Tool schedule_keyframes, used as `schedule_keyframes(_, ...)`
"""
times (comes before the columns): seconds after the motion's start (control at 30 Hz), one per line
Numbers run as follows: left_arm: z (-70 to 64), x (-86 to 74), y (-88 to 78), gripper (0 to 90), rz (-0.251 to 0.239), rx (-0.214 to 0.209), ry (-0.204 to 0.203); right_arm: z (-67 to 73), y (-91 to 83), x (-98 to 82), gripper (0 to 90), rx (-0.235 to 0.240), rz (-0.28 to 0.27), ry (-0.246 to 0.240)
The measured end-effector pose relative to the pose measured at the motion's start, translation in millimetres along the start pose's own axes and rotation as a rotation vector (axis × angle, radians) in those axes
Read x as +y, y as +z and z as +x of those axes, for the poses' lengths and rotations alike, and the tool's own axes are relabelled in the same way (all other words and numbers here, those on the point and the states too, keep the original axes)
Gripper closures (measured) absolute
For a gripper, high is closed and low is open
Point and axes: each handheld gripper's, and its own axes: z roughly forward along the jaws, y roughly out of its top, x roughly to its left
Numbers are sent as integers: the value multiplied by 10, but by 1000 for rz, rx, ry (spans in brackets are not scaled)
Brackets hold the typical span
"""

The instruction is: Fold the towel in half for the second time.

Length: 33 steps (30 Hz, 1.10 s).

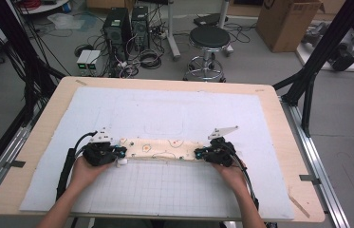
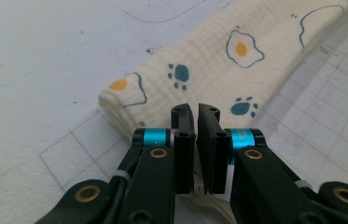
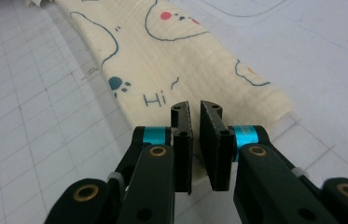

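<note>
Here we are with the folded cloth (image 1: 161,149) stretched out as a long narrow strip on the white mat (image 1: 174,114) of the counter (image 1: 46,137), its long axis running straight across from one hand to the other, and that line is what everything turns on. The left hand-held gripper (image 1: 117,154) sits at the cloth's left end, the right hand-held gripper (image 1: 198,154) at its right end, so each hand is nearest to its own end and neither has to cross over. From the left gripper view, the left hand-held gripper (image 2: 196,112) has its 2 jaws drawn nearly together over the near edge of the cloth (image 2: 218,60), with fabric showing between and below the pads, so it looks to be pinching that corner, though how firm the bite is I cannot tell. The strip runs away from it, up and to the right past the fried-egg and paw prints. Over to the right gripper view: the right hand-held gripper (image 3: 195,109) has its jaws just as close, set on the cloth's (image 3: 171,60) end beside the "Hi" lettering, and the strip leads off up and to the left. Again it reads as a pinch on the near edge. Both ends taken, the cloth lies flat and straight between them, touching the mat along its length. My read: any lift or fold now has to move both ends together, square to that long axis, or the strip will skew.
</note>
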Motion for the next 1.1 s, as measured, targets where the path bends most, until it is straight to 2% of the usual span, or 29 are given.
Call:
schedule_keyframes(0.17,12,-41,3,845,-18,-6,-15,-16,17,-18,832,4,-6,10)
schedule_keyframes(0.47,14,-60,9,845,-22,-1,-7,-31,27,-34,830,13,-19,15)
schedule_keyframes(0.67,27,-73,13,842,-33,-5,-20,-27,28,-42,812,14,-26,26)
schedule_keyframes(0.8,20,-64,-3,808,-45,-14,-27,-33,35,-41,770,23,-35,30)
schedule_keyframes(0.83,19,-59,-18,791,-49,-12,-19,-29,35,-36,746,26,-38,31)
schedule_keyframes(0.93,19,-51,-57,751,-70,-20,-27,7,20,-18,682,33,-48,26)
schedule_keyframes(1.03,13,-43,-89,692,-91,-38,-41,37,-30,6,622,50,-87,28)
schedule_keyframes(1.1,10,-35,-110,669,-98,-39,-34,57,-71,18,595,33,-104,21)
